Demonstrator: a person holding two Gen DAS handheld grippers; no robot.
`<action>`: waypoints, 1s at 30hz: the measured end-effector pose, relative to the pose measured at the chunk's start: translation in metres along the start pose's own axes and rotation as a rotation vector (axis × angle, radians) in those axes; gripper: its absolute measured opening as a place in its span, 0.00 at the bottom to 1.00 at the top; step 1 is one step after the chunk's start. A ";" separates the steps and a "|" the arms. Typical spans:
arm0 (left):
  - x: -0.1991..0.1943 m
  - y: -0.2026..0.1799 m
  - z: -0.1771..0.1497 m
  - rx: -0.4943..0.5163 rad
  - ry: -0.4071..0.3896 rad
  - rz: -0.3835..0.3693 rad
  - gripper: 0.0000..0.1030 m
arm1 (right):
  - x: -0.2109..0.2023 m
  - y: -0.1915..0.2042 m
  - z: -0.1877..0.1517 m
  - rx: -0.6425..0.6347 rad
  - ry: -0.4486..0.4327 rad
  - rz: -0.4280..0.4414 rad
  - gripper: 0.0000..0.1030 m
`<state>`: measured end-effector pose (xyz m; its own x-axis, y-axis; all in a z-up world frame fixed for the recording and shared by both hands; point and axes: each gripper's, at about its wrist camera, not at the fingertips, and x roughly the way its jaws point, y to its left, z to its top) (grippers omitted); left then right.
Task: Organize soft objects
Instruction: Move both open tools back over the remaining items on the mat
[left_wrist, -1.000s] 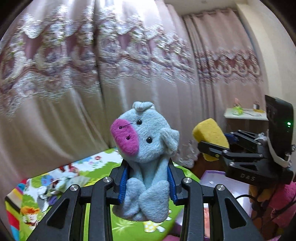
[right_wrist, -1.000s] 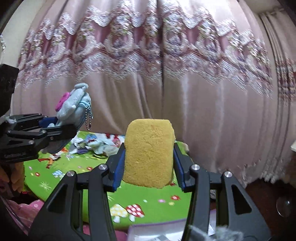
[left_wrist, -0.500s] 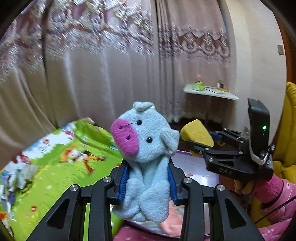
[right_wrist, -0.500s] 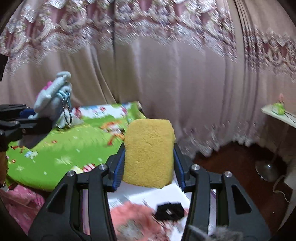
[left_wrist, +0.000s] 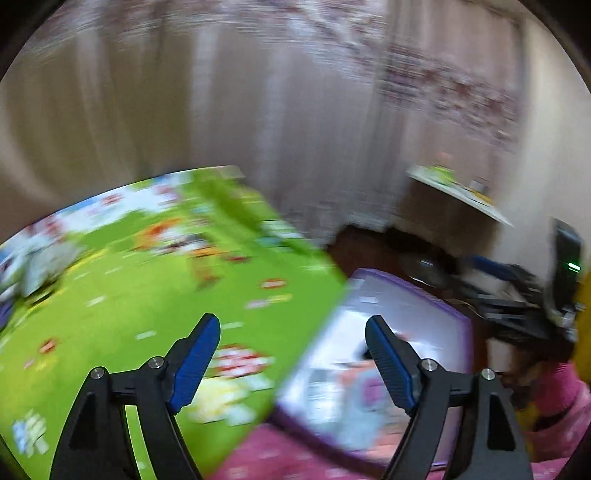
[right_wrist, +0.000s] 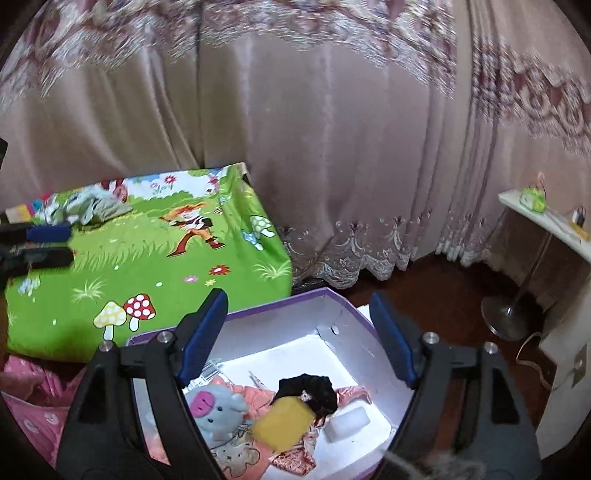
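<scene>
Both jaws have just been opened wide; nothing is held by the right gripper (right_wrist: 297, 338) or left gripper (left_wrist: 291, 354). Inside the white box (right_wrist: 332, 314), the yellow sponge (right_wrist: 282, 424) is seen beside the grey plush pig (right_wrist: 216, 411); its walls rise around them beside the green mat (right_wrist: 147, 266).

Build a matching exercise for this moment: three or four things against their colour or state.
Things:
1. plush toy
2. sponge
3. box
4. right gripper

States:
A. yellow, blurred, over the clothes in the box
B. purple rim, white inside
C. jaws wide apart, nothing between them
D. grey with a pink snout, inside the box

Pairs: 1-D, 2-A, 3-B, 4-C
</scene>
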<state>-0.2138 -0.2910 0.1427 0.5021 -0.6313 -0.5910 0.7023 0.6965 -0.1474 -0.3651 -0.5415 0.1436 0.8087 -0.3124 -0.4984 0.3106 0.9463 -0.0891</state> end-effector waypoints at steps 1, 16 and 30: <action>-0.006 0.025 -0.004 -0.035 -0.007 0.065 0.80 | 0.001 0.006 0.002 -0.023 0.001 0.001 0.79; -0.068 0.322 -0.112 -0.492 0.029 0.725 0.81 | 0.098 0.155 0.049 -0.257 0.145 0.287 0.88; -0.055 0.377 -0.144 -0.691 0.023 0.596 0.86 | 0.261 0.401 0.063 -0.288 0.362 0.653 0.88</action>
<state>-0.0496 0.0554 0.0051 0.6691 -0.0993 -0.7365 -0.1332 0.9590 -0.2503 0.0024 -0.2489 0.0321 0.5552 0.3115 -0.7712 -0.3505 0.9285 0.1228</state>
